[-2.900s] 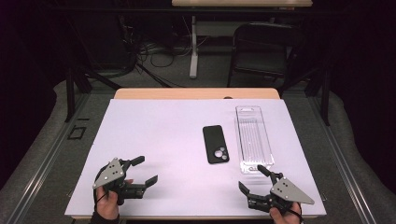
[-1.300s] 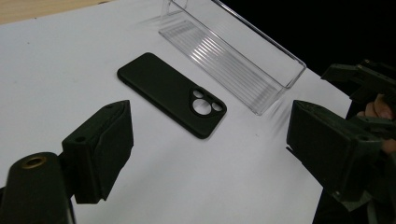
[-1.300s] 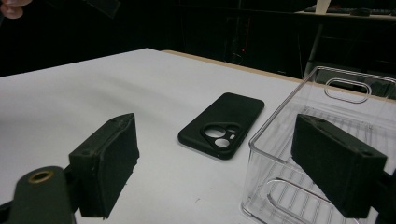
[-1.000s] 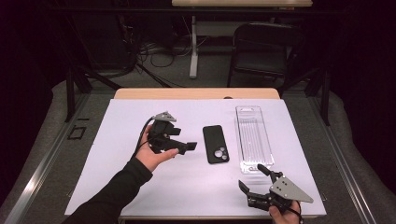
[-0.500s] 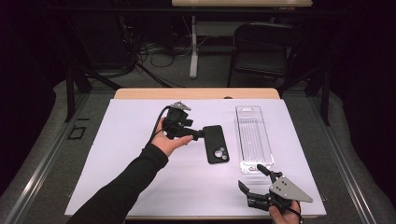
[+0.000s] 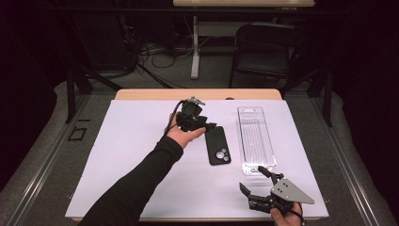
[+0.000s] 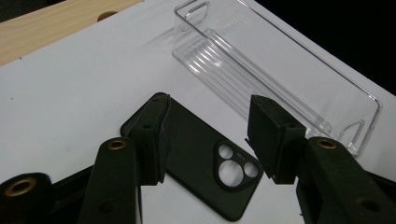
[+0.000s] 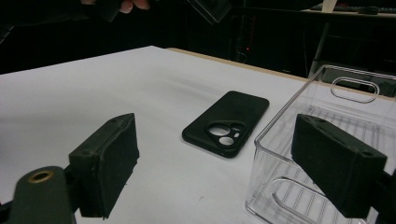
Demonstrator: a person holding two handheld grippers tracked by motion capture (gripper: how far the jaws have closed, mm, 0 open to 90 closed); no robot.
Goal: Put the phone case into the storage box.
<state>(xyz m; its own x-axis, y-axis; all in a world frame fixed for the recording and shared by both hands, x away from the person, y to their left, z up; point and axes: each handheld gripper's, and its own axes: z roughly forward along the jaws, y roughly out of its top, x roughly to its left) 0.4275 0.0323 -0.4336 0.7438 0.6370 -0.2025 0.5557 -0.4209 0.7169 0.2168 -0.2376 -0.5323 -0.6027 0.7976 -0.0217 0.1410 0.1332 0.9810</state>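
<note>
A black phone case (image 6: pixel 218 145) lies flat on the white table sheet, camera cut-outs toward the near side; I also see the case (image 7: pixel 201 158) in the left gripper view and the case (image 8: pixel 229 122) in the right gripper view. A clear plastic tray (image 6: pixel 254 136) lies just to its right, long and narrow. My left gripper (image 6: pixel 207 126) hovers open over the case's far left end, its jaws spread either side of the case (image 7: pixel 208 140). My right gripper (image 6: pixel 254 181) rests open near the front edge, close to the tray's near end (image 8: pixel 322 186), nothing between its jaws.
The white sheet (image 6: pixel 131 155) covers a wooden table whose far edge (image 6: pixel 197 94) shows bare. A black chair (image 6: pixel 266 49) and a desk leg stand behind the table. The person's left arm (image 6: pixel 136 188) stretches across the left half of the sheet.
My left gripper has travelled from the front left corner up and right across the sheet to the phone case's far end. The right gripper has stayed put.
</note>
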